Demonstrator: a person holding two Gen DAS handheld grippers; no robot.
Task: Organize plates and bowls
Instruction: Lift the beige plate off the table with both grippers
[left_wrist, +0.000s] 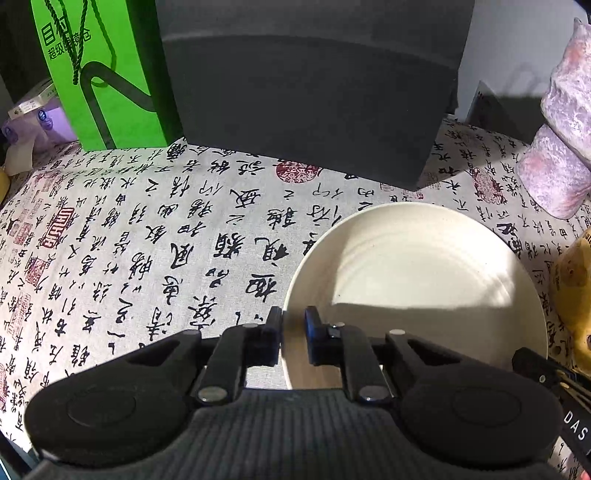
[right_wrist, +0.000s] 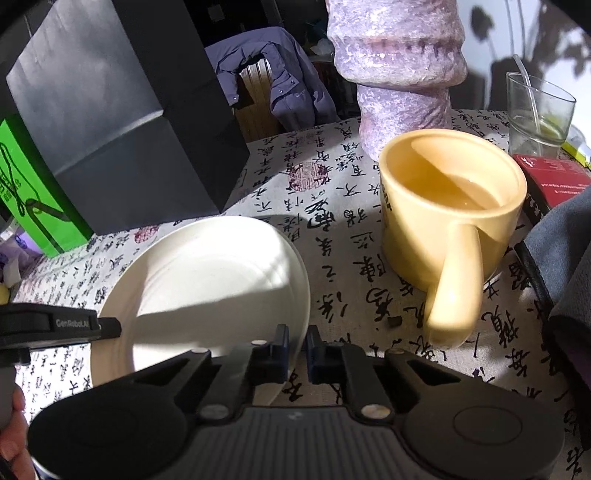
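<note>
- The left tongs (left_wrist: 293, 325) are seen nearest in the left wrist view, closed on the near-left rim of the cream plate (left_wrist: 417, 288), one finger outside the rim and one inside; the rim runs between the pads.
- The right tongs (right_wrist: 297, 341) are seen nearest in the right wrist view, likewise closed on the plate's (right_wrist: 207, 280) near-right rim, with the thin edge pinched between the two dark pads.
- The plate is thus gripped from both sides at its near edge. It extends away from both tongs toward the far side, and neither hand is judged nearer than the other. As a round dish it has no long axis.
- In the right wrist view the plate appears tilted, though whether it is lifted clear of the tabletop (left_wrist: 155, 236) cannot be told.
- The plate is a shallow, smooth, glazed dish with faint concentric rings in its well, half in sunlight and half in shadow.
- The tabletop is covered by a woven cloth printed with black calligraphy and red seals.
- To the right of the plate a yellow ceramic mug (right_wrist: 450, 206) stands upright, holding liquid, handle toward the near side, apart from the plate.
- Farther off a matte black box (left_wrist: 314, 85) stands behind the plate, with a green paper bag (left_wrist: 99, 70) to its left.
- At the far right a mottled purple vase (right_wrist: 399, 70) with a rough surface rises, and a clear drinking glass (right_wrist: 537, 114) stands beyond the mug.
</note>
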